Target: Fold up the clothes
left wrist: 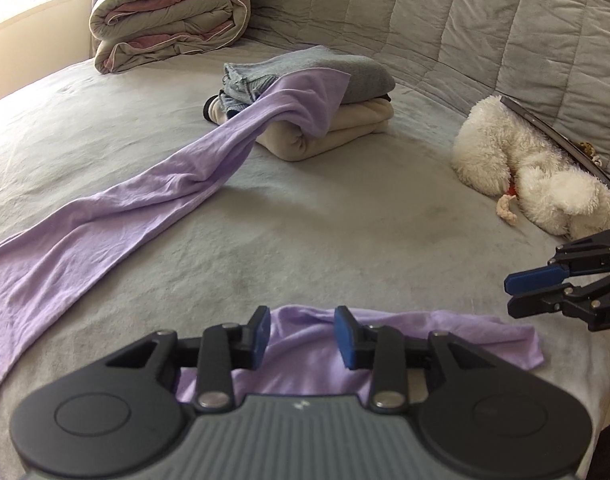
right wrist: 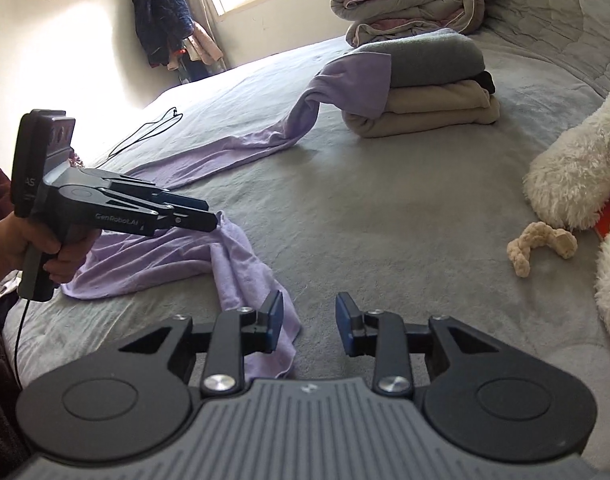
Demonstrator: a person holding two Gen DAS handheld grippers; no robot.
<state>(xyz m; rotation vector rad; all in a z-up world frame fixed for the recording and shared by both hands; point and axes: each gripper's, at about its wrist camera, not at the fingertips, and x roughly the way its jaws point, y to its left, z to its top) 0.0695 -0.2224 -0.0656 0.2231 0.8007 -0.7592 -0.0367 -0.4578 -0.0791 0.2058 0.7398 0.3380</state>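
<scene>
Now my left gripper stands with jaws parted over the lilac garment, nothing pinched between its pads. My right gripper is parted too, bare grey bedcover between its fingers, the cloth's corner beside the left one. From lower left the garment trails up onto the folded pile at upper centre.

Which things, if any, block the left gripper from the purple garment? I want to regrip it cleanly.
Nothing visible does. The left gripper hangs right over the purple garment, its jaws apart with only cloth below. The folded pile pins the garment's far end; the plush toy lies off to the side.
</scene>
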